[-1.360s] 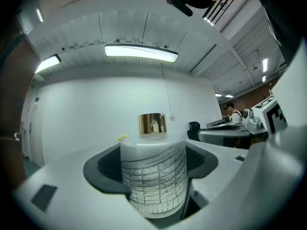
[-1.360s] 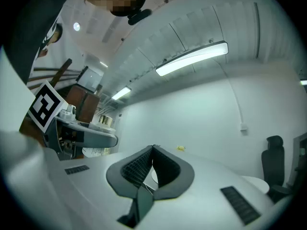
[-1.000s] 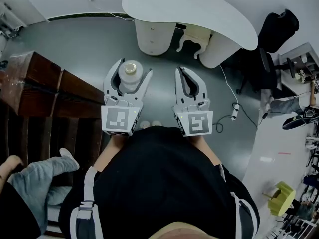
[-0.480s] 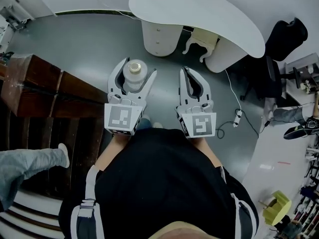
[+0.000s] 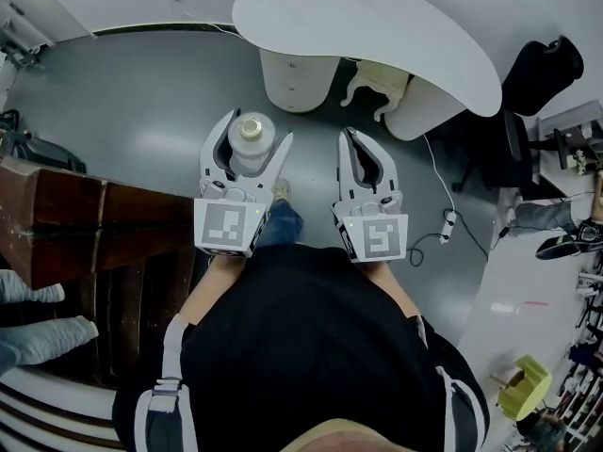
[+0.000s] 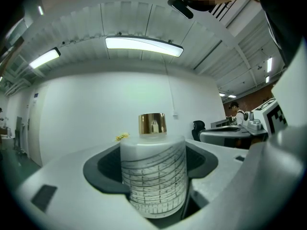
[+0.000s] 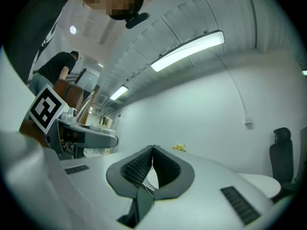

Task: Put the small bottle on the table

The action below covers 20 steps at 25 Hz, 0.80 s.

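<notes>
The left gripper (image 5: 252, 132) is being kept closed on the small bottle (image 6: 152, 176), both jaws pressing the frosted, line-patterned body below its gold cap (image 6: 152, 123); the bottle is being held upright, seated deep between the pads. The right gripper (image 5: 354, 137) is being held beside it with jaws together and nothing between them. Both are being held out in front of the person, above the grey floor (image 5: 141, 92), and the bottle is not yet over the white counter (image 5: 377, 26), which lies ahead and slightly to the right. A dark wooden piece of furniture (image 5: 66, 219) is standing at the left, clear of the path. Judgement: the carry is in hand. For a sound placement, the bottle is best brought well inside the counter's curved edge, kept vertical, lowered until its base is resting flat, and only then released by a slow opening of the jaws, so that it is not tipped by a dragging pad.
</notes>
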### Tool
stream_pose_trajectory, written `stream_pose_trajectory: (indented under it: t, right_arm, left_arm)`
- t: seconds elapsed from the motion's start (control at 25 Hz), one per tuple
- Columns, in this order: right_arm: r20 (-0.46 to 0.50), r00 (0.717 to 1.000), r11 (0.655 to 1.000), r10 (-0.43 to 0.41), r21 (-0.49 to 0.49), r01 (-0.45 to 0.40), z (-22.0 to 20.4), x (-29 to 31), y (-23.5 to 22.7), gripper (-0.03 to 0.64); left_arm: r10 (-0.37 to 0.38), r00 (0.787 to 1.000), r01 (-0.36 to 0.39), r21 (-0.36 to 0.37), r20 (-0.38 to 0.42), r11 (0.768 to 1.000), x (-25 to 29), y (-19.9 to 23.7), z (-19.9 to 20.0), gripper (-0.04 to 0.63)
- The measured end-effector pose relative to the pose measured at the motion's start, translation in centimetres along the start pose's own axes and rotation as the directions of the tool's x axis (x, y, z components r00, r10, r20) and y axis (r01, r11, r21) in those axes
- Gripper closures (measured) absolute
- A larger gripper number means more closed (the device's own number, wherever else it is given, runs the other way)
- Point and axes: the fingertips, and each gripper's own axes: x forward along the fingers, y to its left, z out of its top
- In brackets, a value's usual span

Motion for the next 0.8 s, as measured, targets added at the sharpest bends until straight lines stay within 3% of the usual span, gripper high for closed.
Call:
stream_pose_trajectory:
  t: [0.48,0.8]
  right_arm:
    - [-0.015,0.999,0.999,-0.035,-0.006,0.034,-2.5,12.1,-4.2,0.594]
    - [-0.028,0.998,0.998,-0.064,-0.004,0.064,-4.0,17.5,-6.6,0.594]
  left_arm:
    - [-0.042,0.997,0.042,-0.001,-0.067,0.999,10.4,6.8,-2.4,0.256]
    - [-0.075,0.995,0.074,-0.017,-0.065,0.997,15.9,10.1,-3.0,0.256]
